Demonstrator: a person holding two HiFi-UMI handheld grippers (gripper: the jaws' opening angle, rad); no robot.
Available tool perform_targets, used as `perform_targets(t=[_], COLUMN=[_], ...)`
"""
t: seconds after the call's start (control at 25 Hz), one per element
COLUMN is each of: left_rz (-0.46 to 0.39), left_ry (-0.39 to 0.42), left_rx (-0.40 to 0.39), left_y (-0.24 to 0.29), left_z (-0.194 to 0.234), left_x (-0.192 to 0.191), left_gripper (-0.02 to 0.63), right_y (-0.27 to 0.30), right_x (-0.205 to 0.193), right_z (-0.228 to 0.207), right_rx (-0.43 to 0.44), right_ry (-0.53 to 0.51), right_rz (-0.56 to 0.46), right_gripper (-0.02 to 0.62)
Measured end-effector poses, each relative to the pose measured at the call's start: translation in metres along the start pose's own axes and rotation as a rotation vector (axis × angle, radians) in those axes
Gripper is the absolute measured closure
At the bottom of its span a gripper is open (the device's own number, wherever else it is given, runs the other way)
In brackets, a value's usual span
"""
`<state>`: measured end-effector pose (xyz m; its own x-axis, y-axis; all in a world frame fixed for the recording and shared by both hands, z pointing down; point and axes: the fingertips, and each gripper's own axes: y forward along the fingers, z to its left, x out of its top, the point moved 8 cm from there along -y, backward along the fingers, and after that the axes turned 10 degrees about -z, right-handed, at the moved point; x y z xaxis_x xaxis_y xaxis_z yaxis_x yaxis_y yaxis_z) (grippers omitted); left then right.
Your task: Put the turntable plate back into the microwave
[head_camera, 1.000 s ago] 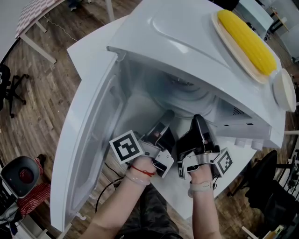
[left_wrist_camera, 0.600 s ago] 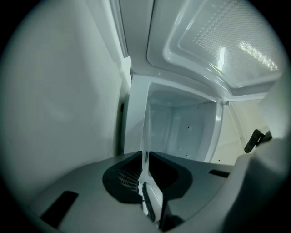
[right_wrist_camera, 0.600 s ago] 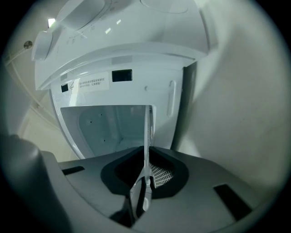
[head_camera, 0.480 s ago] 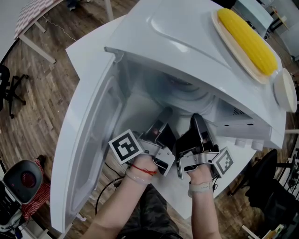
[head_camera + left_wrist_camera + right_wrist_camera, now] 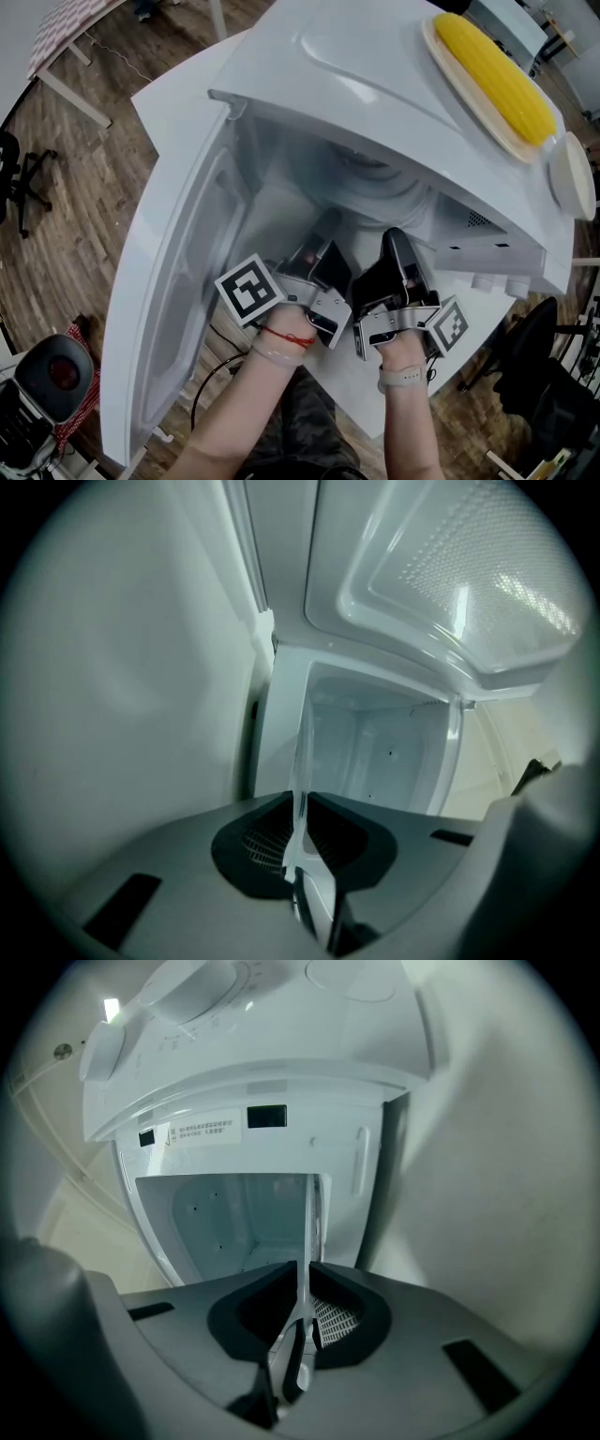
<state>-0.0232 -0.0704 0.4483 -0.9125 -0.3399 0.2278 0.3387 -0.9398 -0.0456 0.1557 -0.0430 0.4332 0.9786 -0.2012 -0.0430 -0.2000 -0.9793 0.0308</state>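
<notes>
The clear glass turntable plate (image 5: 367, 184) lies at the mouth of the white microwave (image 5: 356, 66), partly inside the cavity. My left gripper (image 5: 326, 225) and right gripper (image 5: 394, 242) each pinch its near rim, side by side. In the left gripper view the plate (image 5: 302, 761) shows edge-on as a thin line, with the left gripper (image 5: 302, 808) shut on it. The right gripper view shows the same: the plate (image 5: 307, 1232) held edge-on in the right gripper (image 5: 305, 1279). Straight ahead is the cavity (image 5: 234, 1222).
The microwave door (image 5: 178, 281) hangs open to the left of my hands. On top of the microwave a cob of corn (image 5: 497, 80) lies on an oval plate, with a white round dish (image 5: 572, 178) beside it. The table's edge and the wooden floor are close behind my wrists.
Both grippers keep their hold on the plate. The left gripper has edged slightly forward and left toward the cavity; the right gripper has barely moved.
</notes>
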Motion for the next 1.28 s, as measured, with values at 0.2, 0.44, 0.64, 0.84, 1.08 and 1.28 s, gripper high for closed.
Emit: perform_targets(t=[0.2, 0.44, 0.64, 0.84, 1.08, 1.28], left_rz=[0.008, 0.016, 0.003, -0.016, -0.032, -0.047], left_ry=[-0.009, 0.000, 0.000, 0.005, 0.014, 0.000], left_rx=[-0.017, -0.030, -0.019, -0.007, 0.020, 0.026], left_y=[0.003, 0.011, 0.014, 0.012, 0.009, 0.004], left_z=[-0.006, -0.010, -0.008, -0.005, -0.004, -0.001], left_x=[-0.001, -0.002, -0.002, -0.001, -0.001, 0.001], left_gripper=[0.555, 0.555, 0.555, 0.555, 0.555, 0.555], right_y=[0.002, 0.007, 0.007, 0.007, 0.008, 0.010], right_x=[0.000, 0.004, 0.006, 0.010, 0.011, 0.007], right_z=[0.007, 0.011, 0.010, 0.009, 0.003, 0.002], right_rx=[0.001, 0.011, 0.014, 0.007, -0.008, -0.012], right_ry=[-0.035, -0.040, -0.045, -0.049, -0.047, -0.046], right_rz=[-0.008, -0.020, -0.016, -0.030, -0.025, -0.018], right_gripper=[0.548, 0.552, 0.557, 0.560, 0.560, 0.560])
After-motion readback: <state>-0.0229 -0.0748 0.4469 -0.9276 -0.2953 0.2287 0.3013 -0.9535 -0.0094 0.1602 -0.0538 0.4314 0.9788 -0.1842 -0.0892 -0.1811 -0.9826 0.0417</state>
